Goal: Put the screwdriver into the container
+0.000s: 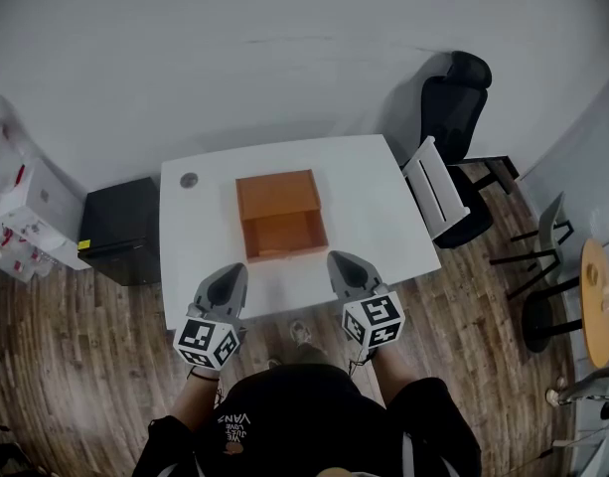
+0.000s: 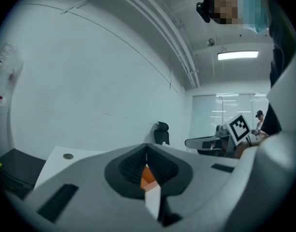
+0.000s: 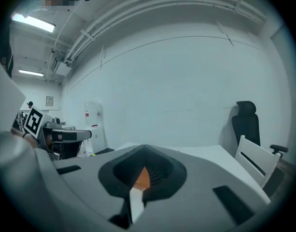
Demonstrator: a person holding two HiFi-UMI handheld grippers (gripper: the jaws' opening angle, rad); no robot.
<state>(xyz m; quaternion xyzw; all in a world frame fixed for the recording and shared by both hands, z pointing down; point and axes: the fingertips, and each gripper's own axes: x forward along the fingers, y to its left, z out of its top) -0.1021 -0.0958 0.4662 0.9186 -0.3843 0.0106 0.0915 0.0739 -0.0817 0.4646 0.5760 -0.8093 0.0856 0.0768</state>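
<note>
Left tongs (image 1: pixel 232 274) and right tongs (image 1: pixel 342 263) hang closed, empty, before the seemingly open-fronted orange container (image 1: pixel 276 197).

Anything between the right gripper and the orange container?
Only bare white tabletop lies between the right gripper and the orange container, per the head view.
</note>
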